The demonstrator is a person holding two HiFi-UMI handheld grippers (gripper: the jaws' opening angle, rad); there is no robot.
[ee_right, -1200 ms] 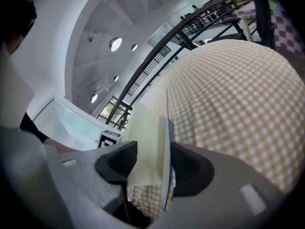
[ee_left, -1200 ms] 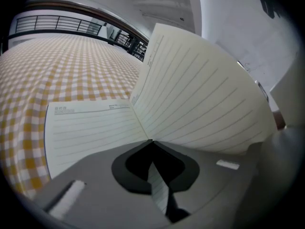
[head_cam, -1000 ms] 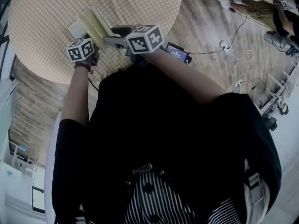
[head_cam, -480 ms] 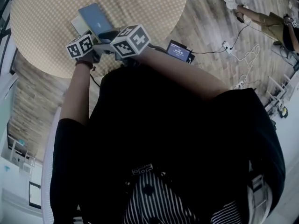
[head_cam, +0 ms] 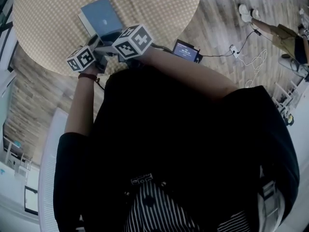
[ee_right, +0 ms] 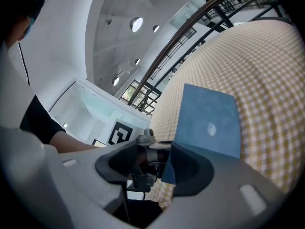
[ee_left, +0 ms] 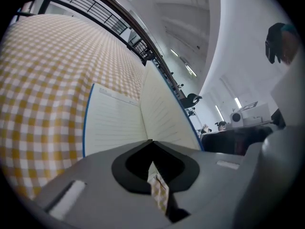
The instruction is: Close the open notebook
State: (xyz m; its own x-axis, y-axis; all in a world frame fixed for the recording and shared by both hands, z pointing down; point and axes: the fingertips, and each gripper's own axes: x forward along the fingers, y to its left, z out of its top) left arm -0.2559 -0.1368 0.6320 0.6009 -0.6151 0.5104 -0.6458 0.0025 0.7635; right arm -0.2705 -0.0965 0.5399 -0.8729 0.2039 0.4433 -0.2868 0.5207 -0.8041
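Note:
A notebook (head_cam: 101, 14) with a blue cover lies on the round checked table (head_cam: 154, 8), near its front edge. In the head view the blue cover faces up and white pages show at its left side. The left gripper view shows lined pages (ee_left: 116, 123) with the right leaf (ee_left: 164, 111) still slanting up. My left gripper (ee_left: 150, 142) sits at the notebook's near edge with its jaws together. My right gripper (ee_right: 158, 149) is open, and the blue cover (ee_right: 207, 123) leans against the inner side of its right jaw. Both marker cubes sit close together at the table's front edge.
The table's edge curves just in front of the grippers. On the wooden floor to the right lie a small device with a lit screen (head_cam: 186, 50) and white cables (head_cam: 246, 62). A person's legs and shoes (head_cam: 263, 23) are at the far right.
The raised leaf and cover have swung over to the left, so the blue cover now faces up. Both grippers have drawn back a little toward the table's front edge.

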